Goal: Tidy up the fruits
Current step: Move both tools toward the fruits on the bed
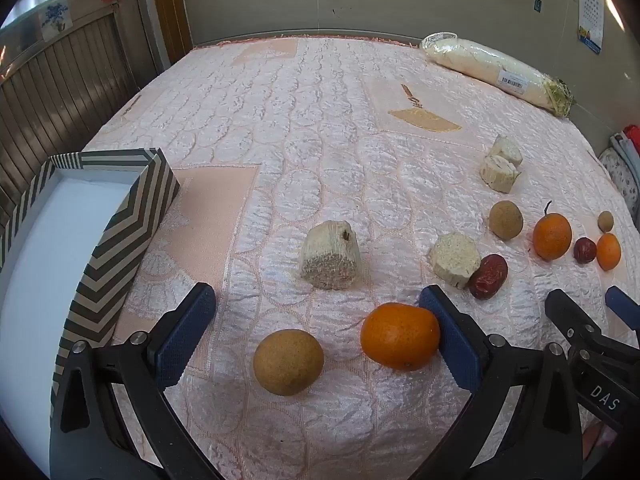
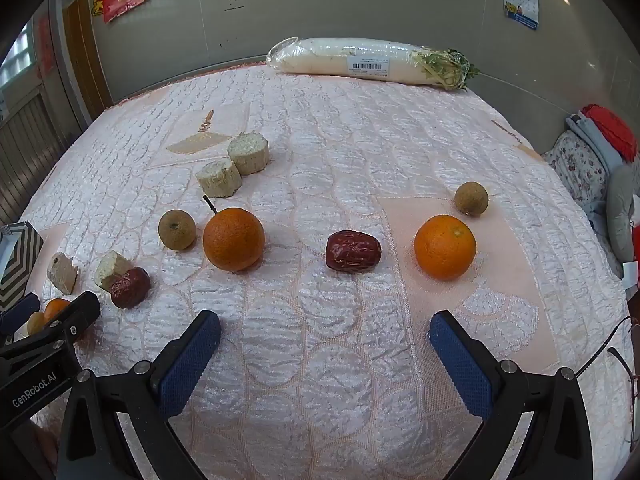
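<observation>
start of sort, nothing boxed. my left gripper fingers wide open, holding nothing; orange touches one pad, longan between. right gripper open, empty. next: close on orange, carry to striped box. jujube lies farther on the bed.

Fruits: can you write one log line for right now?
left gripper: open, around orange | right gripper: open, empty | box: no fruit seen
</observation>
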The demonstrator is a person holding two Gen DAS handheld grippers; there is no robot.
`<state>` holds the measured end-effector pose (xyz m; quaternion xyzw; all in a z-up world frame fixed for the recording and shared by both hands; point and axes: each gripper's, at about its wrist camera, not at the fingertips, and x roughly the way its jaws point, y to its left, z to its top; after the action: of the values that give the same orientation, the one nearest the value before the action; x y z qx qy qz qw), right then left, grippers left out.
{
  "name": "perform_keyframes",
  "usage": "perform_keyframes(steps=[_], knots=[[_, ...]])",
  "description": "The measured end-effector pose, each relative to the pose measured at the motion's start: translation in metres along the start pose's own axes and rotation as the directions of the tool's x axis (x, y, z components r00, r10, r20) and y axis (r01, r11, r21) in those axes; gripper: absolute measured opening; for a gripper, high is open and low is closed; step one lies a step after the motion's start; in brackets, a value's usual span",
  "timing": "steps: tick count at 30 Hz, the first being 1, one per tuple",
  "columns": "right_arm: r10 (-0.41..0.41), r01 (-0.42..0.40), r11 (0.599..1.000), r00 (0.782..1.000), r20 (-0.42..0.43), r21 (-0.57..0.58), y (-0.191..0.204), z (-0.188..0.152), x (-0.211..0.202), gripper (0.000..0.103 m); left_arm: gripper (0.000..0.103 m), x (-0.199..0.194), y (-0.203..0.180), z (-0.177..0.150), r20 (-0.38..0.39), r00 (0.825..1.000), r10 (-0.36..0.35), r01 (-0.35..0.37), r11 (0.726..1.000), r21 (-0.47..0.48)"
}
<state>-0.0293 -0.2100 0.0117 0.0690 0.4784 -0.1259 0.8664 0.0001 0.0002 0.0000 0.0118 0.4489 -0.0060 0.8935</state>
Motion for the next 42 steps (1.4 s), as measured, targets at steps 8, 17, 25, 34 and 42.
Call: perform_keyframes(steps=[8,17,25,34,42], knots=[[0.001,-0.001,1.0,1.0,0.0,0.001,0.0,0.0,0.0,0.103,0.103,-0.001,0.0,0.0,-0.01,1.0,0.0,0.0,1.0,0.009],[0.118,-0.116,0.993,0.987,0.11,-0.024,-0.004,-0.009,-0.035,0.103,0.102,-0.047,0.011,-0.012,0.008,0.997,-0.074,0.074,0.996,0.053],[0.13,-0.111,0.988,0.971,0.201,-0.103,0.003,-0.015,-0.09,0.103,0.102,-0.091,0.026,-0.032,0.066,0.988,-0.139,0.129,0.981,0.142],[0.138,-0.11,0.984,0.97,0.2,-0.142,0.006,-0.032,-0.106,0.102,0.102,-0.1,0.028,-0.054,0.067,0.981,-0.183,0.17,0.971,0.17],[0.161,-0.125,0.976,0.965,0.208,-0.176,0.021,-0.035,-0.112,0.102,0.102,-0.111,0.025,-0.051,0.112,0.983,-0.145,0.124,0.976,0.18]])
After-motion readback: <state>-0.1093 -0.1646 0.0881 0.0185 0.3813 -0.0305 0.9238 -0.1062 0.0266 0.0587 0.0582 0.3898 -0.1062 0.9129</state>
